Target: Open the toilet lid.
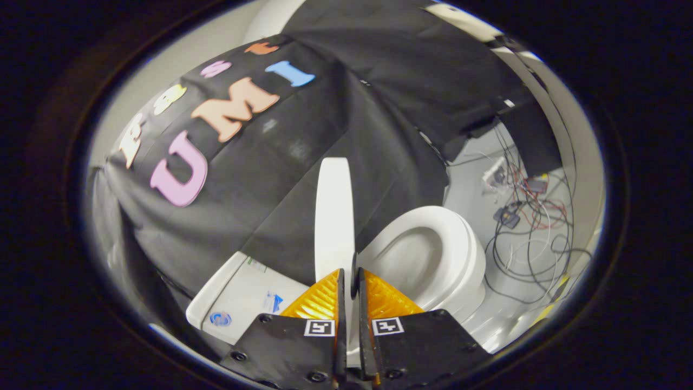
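Jaws of the gripper (349, 284) nearly closed, clamped on the near edge of the toilet lid (334, 216), which stands edge-on, raised close to upright, between the tank (238, 303) on the left and the seat and bowl (433, 254) on the right. Lid looks like stiff, light, glossy plastic, likely slippery; hold the rim edge, let the hinge carry it. Loose cables (525, 227) on the floor far right.
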{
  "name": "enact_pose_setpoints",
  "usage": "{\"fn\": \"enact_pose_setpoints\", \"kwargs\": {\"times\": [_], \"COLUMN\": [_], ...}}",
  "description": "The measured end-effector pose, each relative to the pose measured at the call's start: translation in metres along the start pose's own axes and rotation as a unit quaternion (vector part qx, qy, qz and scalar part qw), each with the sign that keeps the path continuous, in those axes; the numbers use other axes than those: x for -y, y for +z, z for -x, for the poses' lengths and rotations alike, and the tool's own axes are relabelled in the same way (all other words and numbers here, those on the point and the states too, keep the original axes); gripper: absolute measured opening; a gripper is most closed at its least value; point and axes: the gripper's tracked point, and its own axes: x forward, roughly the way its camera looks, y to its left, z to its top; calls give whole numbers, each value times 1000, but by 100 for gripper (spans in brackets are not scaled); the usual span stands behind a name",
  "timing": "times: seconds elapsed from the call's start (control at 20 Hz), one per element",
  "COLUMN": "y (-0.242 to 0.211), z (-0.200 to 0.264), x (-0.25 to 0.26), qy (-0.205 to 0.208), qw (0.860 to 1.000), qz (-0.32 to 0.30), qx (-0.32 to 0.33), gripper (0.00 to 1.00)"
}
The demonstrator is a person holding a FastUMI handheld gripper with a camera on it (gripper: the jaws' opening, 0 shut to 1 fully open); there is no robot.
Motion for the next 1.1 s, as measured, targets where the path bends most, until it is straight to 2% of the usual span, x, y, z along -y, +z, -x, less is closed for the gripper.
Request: {"fn": "enact_pose_setpoints", "kwargs": {"times": [0.15,0.35,0.65,0.9,1.1], "y": [1,-1,-32,-65,-82], "z": [3,9,19,34,37], "x": [-30,-68,-146,-198,-216], "qy": [24,70,176,260,287], "qw": [997,988,949,919,907], "qz": [72,138,263,293,304], "qx": [-11,-7,-15,-35,-51], "gripper": [11,11,15,17,14]}}
